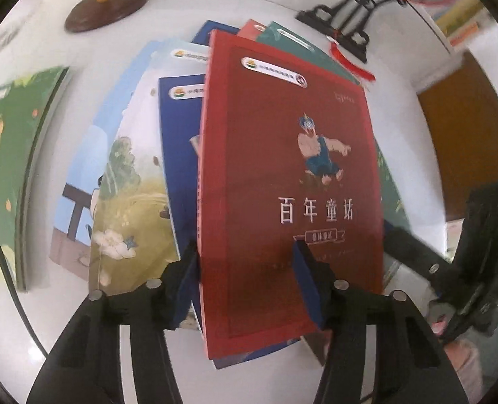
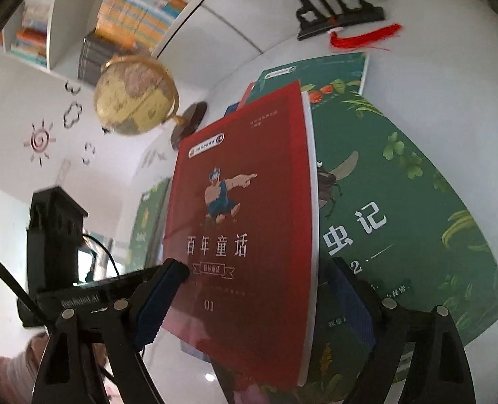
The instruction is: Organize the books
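The red paperback book with the pointing cartoon figure (image 1: 289,181) is sitting on top of a fanned pile of books on the white glossy table (image 1: 168,27), and both claws are working at its near end. The left gripper (image 1: 245,262) is straddling the book's lower left part, one blue-padded finger at the spine edge, the other lying over the cover; whether the pads are actually pressing is hard to call, so I cannot tell if it is clenched. The right gripper (image 2: 259,289) is standing released, wide apart, its jaws either side of the red book's bottom edge without touching. Under the red one, a dark green insect-cover book (image 2: 400,202) is fanning out to the right. A second green book (image 1: 9,168) is lying apart at the left. A cream globe on a brown wooden base (image 2: 134,97) is standing behind.
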Motion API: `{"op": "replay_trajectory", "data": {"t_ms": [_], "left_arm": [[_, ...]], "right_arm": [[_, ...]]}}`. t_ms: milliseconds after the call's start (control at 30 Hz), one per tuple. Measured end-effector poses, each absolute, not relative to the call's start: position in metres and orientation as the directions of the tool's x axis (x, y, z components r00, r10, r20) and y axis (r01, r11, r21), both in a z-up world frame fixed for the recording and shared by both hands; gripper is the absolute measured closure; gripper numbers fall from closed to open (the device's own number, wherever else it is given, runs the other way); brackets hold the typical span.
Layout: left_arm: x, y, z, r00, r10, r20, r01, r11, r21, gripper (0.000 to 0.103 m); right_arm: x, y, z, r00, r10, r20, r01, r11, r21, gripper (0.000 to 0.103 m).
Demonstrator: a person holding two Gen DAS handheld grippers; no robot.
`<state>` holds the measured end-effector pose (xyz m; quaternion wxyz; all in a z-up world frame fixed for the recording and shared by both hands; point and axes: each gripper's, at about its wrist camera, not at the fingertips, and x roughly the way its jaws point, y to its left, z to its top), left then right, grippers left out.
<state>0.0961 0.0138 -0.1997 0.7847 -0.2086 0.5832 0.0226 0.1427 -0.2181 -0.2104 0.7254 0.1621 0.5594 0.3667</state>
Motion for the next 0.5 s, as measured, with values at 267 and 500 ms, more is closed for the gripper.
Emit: {"op": "replay_trajectory", "data": {"t_ms": [267, 500], "left_arm": [[0.094, 0.020, -0.200, 0.310, -0.178, -0.934, -0.284, 0.920, -0.270, 0.052], [0.092, 0.022, -0.198, 0.311, -0.160, -0.937, -0.294, 0.921, -0.255, 0.051]], "right_arm": [[0.137, -0.255, -0.202, 0.099, 0.882, -0.461, -0.270, 0.469, 0.841, 0.069], [0.133, -0.257, -0.232, 0.103, 0.853, -0.512, -0.178, 0.523, 0.834, 0.067]]}}
